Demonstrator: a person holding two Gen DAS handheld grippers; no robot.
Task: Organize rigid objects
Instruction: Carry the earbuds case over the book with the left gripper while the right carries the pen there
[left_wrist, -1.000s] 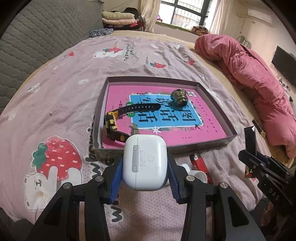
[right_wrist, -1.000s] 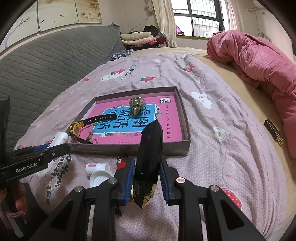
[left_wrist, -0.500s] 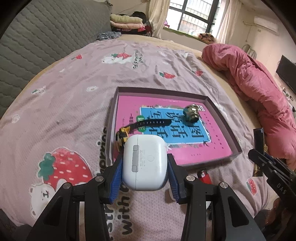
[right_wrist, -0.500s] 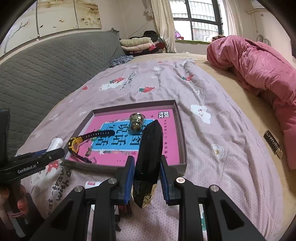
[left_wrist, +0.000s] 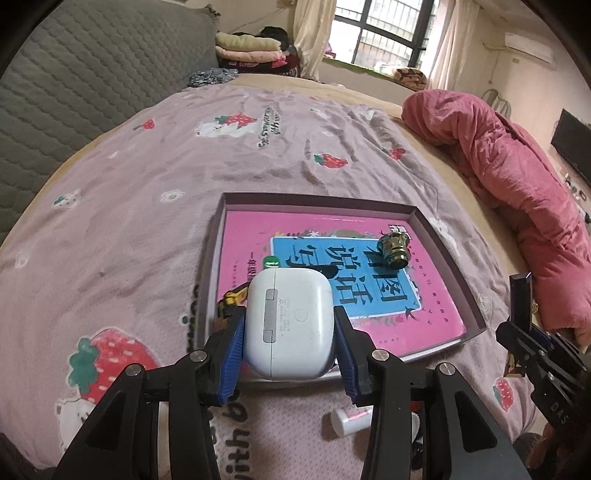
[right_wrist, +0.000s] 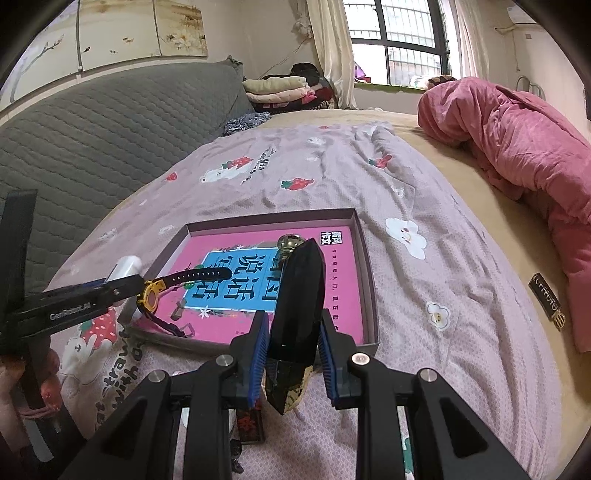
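Observation:
My left gripper is shut on a white earbud case, held above the near left corner of a shallow brown box lined with a pink book. In the box lie a brass knob and a black and yellow watch, mostly hidden behind the case in the left wrist view. My right gripper is shut on a black pointed bottle, held above the box's near edge. The left gripper also shows in the right wrist view.
The box sits on a pink strawberry-print bedspread. A small white bottle and a red lighter lie on the bed in front of the box. A rolled pink quilt lies at the right. A grey headboard stands at the left.
Both grippers have risen and moved forward toward the box with their objects still held. The earbud case now covers most of the watch.

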